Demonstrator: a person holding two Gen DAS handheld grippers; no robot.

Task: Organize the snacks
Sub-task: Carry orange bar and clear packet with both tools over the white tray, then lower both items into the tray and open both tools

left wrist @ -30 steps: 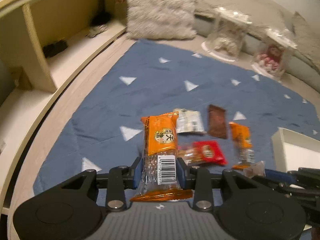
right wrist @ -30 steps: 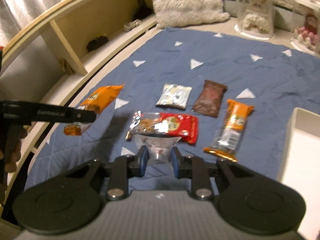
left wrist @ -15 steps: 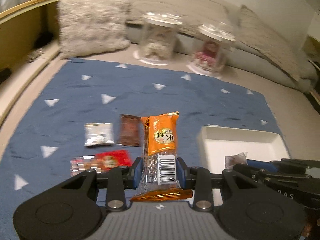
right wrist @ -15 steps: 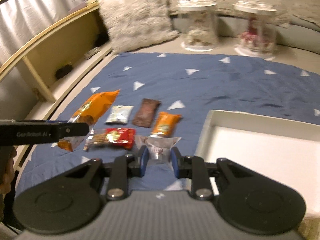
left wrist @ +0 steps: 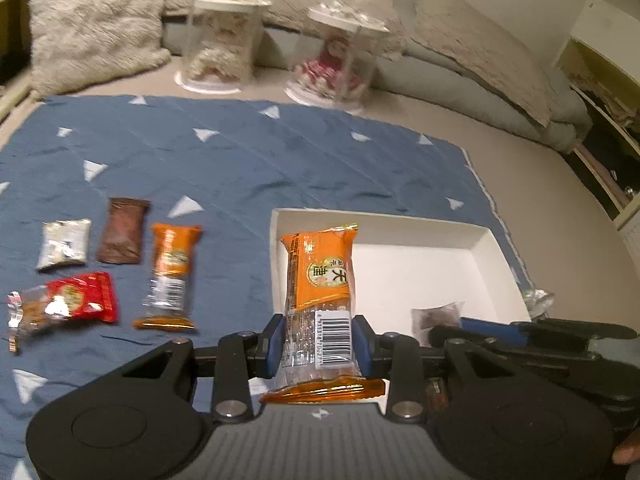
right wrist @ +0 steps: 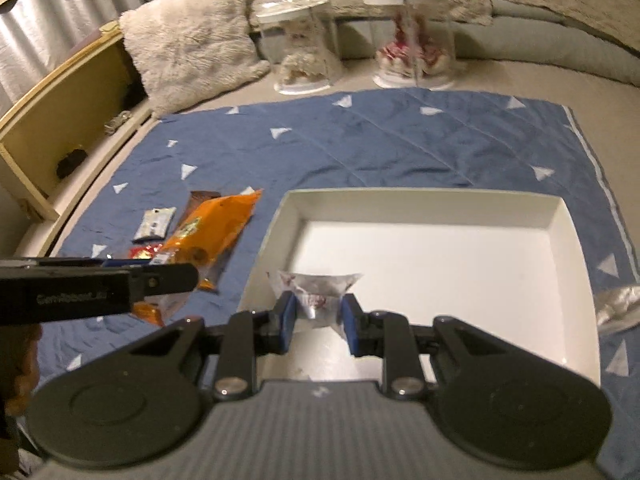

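My left gripper [left wrist: 319, 340] is shut on an orange snack bar [left wrist: 320, 280], held at the left edge of the white tray [left wrist: 486, 246]. My right gripper [right wrist: 319, 318] is shut on a small clear snack packet [right wrist: 316, 290] above the tray's near left part [right wrist: 568, 216]. In the left wrist view the right gripper [left wrist: 444, 326] holds that packet [left wrist: 436, 314] over the tray's near right. In the right wrist view the left gripper [right wrist: 188, 278] holds the orange bar [right wrist: 212, 232] left of the tray. On the blue cloth [left wrist: 240, 160] lie a second orange bar [left wrist: 170, 276], a red packet [left wrist: 76, 300], a brown packet [left wrist: 122, 230] and a silver packet [left wrist: 64, 242].
Two clear jars [left wrist: 224, 36] [left wrist: 340, 52] stand beyond the cloth, with a fluffy pillow [left wrist: 92, 24] at far left. A wooden shelf unit [right wrist: 60, 120] runs along the left. A crumpled silver wrapper [right wrist: 618, 306] lies right of the tray.
Both grippers have swung right with their snacks. The right gripper's packet is now over the tray, and the left gripper's orange bar has reached the tray's left edge.
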